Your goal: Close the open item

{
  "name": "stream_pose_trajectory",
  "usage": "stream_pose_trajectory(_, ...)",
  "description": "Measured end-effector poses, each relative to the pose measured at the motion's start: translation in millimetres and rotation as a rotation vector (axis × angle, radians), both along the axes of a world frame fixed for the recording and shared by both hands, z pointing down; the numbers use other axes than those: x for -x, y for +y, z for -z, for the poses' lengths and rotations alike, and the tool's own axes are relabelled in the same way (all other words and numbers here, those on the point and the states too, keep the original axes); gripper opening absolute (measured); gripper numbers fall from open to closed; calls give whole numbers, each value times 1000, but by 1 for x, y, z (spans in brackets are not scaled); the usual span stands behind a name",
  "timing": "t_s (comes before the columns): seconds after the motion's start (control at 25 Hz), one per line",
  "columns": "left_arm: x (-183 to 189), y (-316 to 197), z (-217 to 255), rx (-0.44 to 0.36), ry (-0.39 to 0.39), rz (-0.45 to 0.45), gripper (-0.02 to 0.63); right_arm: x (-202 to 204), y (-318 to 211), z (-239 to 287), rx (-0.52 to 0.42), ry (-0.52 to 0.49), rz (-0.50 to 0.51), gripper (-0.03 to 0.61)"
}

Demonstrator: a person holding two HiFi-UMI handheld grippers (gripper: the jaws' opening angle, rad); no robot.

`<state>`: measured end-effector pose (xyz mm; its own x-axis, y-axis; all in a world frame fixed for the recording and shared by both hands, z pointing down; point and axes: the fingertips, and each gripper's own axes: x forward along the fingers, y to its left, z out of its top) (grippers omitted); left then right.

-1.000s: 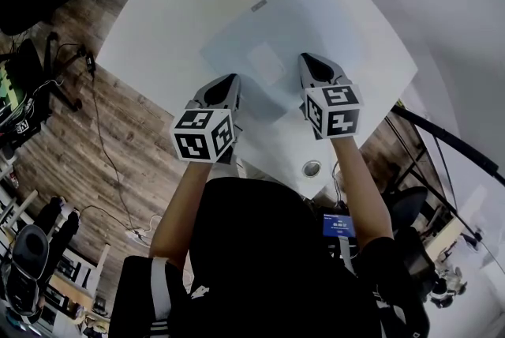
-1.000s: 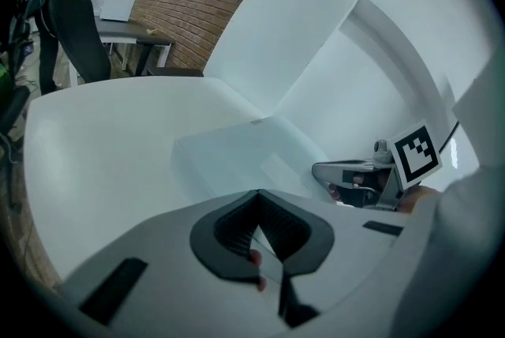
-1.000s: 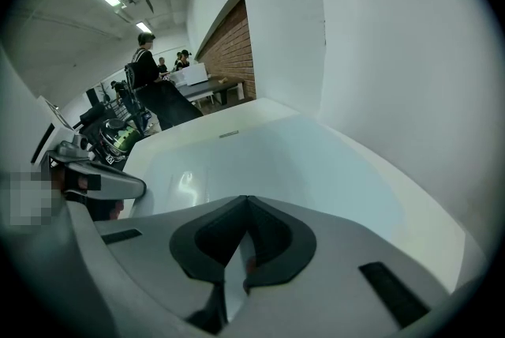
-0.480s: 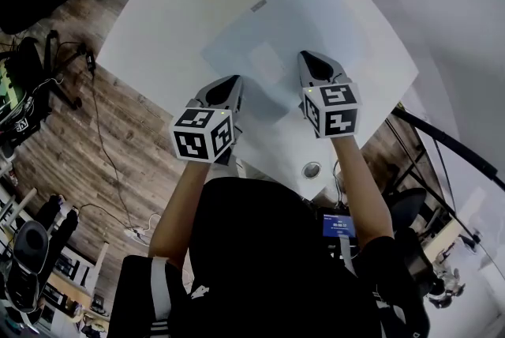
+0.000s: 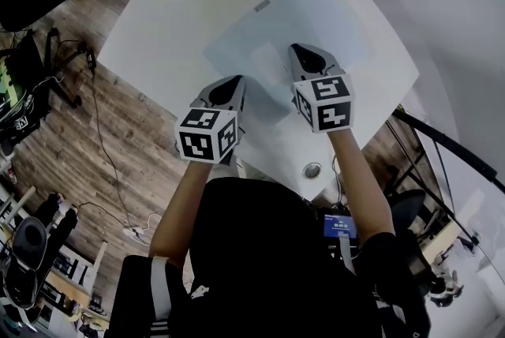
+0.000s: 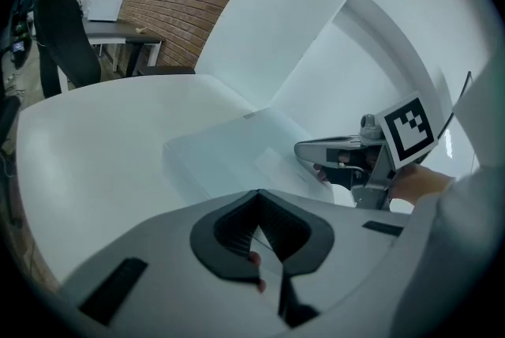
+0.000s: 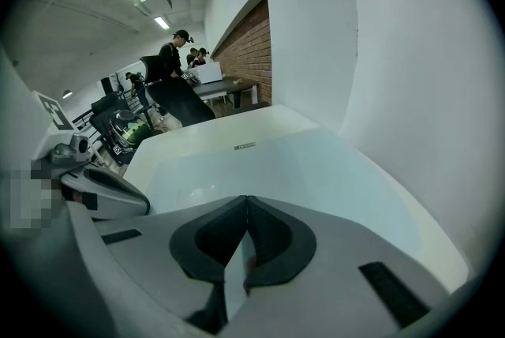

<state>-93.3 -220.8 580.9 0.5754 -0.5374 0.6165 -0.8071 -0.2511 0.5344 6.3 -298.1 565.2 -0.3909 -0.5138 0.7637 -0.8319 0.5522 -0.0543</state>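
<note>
The folder (image 5: 316,13), pale and translucent, lies flat on the white table (image 5: 173,20), at 12 o'clock from the person. The left gripper (image 5: 229,85) is positioned at the folder's 7 o'clock corner. Its jaws are closed tip to tip with nothing between them. The right gripper (image 5: 304,52) is positioned over the folder's 5 o'clock area. Its jaws are likewise closed and empty. In the left gripper view, the right gripper (image 6: 347,159) appears at 3 o'clock, above the folder (image 6: 229,155).
</note>
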Motion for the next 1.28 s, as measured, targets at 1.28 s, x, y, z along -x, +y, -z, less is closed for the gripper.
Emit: stream_pose_trajectory(1.28,0,-1,2,1,23,-5,11,53,-72,-7,18,-50,63,40)
